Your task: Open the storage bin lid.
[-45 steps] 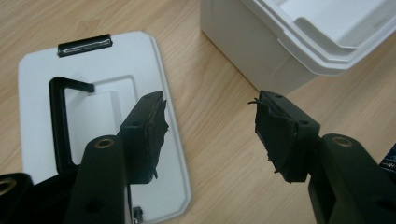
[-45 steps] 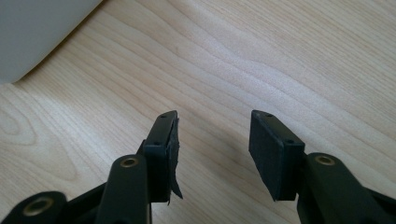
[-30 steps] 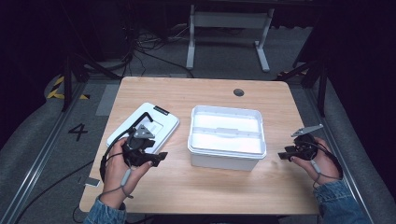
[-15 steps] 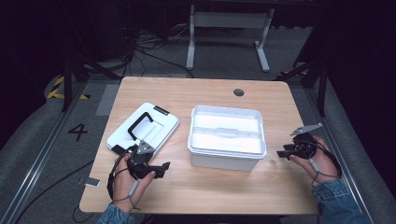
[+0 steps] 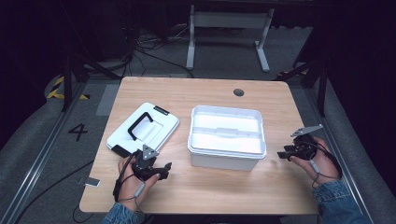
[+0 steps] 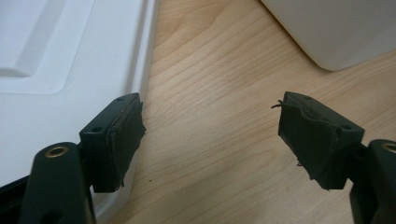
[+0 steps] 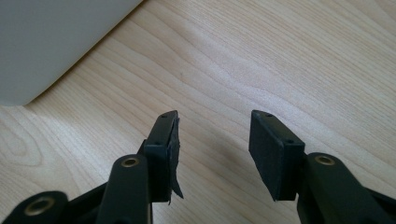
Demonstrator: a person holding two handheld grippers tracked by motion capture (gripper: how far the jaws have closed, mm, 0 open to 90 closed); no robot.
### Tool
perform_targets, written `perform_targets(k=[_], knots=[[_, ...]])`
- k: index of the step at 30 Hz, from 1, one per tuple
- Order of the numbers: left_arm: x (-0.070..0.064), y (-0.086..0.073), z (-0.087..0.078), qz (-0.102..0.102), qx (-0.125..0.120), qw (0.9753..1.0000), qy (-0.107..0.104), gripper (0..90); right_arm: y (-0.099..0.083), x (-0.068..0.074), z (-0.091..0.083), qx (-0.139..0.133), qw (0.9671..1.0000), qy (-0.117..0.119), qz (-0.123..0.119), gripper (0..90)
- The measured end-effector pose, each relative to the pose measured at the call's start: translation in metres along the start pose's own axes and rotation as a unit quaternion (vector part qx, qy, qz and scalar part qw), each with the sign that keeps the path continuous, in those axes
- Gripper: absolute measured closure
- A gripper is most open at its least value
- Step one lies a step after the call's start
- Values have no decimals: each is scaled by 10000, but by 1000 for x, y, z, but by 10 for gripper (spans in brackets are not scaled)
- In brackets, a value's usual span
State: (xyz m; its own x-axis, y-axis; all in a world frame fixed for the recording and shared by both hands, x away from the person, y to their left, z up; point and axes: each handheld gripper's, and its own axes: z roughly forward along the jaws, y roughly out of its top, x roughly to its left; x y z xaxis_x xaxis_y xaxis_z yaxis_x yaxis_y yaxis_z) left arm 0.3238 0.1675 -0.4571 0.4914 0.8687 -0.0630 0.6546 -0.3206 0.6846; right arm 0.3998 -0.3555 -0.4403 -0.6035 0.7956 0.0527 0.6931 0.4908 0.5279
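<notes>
Stood on grey carpet [image 5: 42, 163]: light wood table [image 5: 205, 186], cable hole [image 5: 238, 92] near far edge. Dark room behind, white frame legs [image 5: 226, 28], floor cables [image 5: 149, 46].

Overhead faces table [image 5: 261, 186]; gripper cameras skim tabletop.

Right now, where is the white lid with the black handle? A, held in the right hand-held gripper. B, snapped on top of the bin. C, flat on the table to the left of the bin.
C: the lid lies flat on the table, left of the open bin.
</notes>
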Motion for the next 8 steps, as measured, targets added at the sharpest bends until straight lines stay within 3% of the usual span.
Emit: perform_targets(k=[8], knots=[[2, 2, 0, 67, 332, 9994, -104, 222, 1, 1, -1, -33, 10000, -16, -36, 542]])
